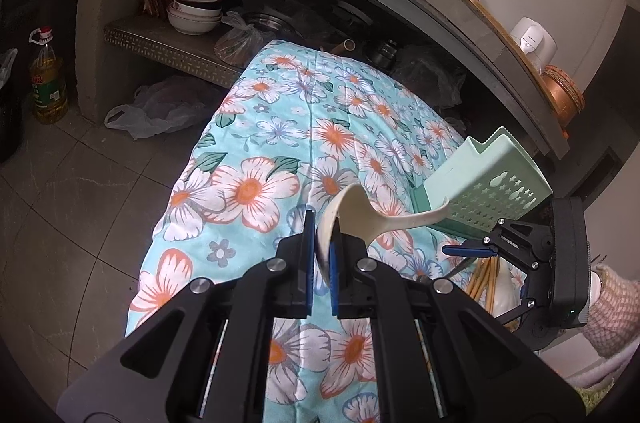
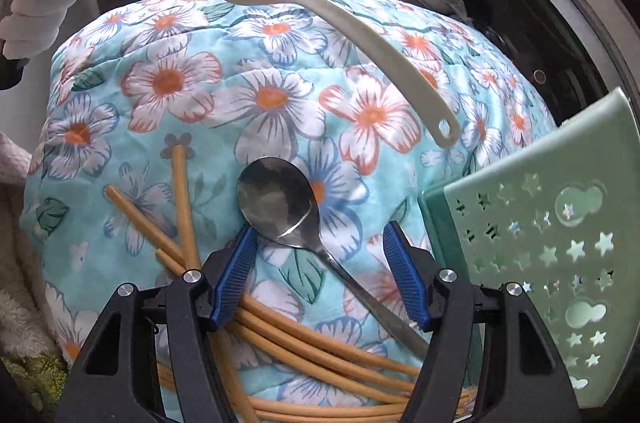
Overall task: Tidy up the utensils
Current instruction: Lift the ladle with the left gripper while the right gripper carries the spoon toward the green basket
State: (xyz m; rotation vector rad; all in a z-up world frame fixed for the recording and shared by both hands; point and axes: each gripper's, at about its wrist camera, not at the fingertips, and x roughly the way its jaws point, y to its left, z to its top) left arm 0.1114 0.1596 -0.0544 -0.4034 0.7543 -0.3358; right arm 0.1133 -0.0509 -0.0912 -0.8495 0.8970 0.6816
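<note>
My left gripper [image 1: 322, 229] is shut on the bowl of a cream plastic ladle [image 1: 360, 215] and holds it above the floral cloth; its handle points toward the green utensil holder [image 1: 488, 183]. In the right wrist view the ladle [image 2: 360, 35] hangs in the air, its handle end near the holder [image 2: 540, 243]. My right gripper [image 2: 320, 263] is open, its jaws on either side of a metal spoon [image 2: 280, 203] that lies on the cloth. Several wooden chopsticks [image 2: 304, 343] lie beside and under it.
The floral quilt [image 1: 280, 127] covers the work surface. Behind it a shelf under the counter holds stacked bowls [image 1: 196, 11] and plastic bags. An oil bottle [image 1: 48, 79] stands on the tiled floor at left. The right gripper [image 1: 472, 249] shows at the right edge.
</note>
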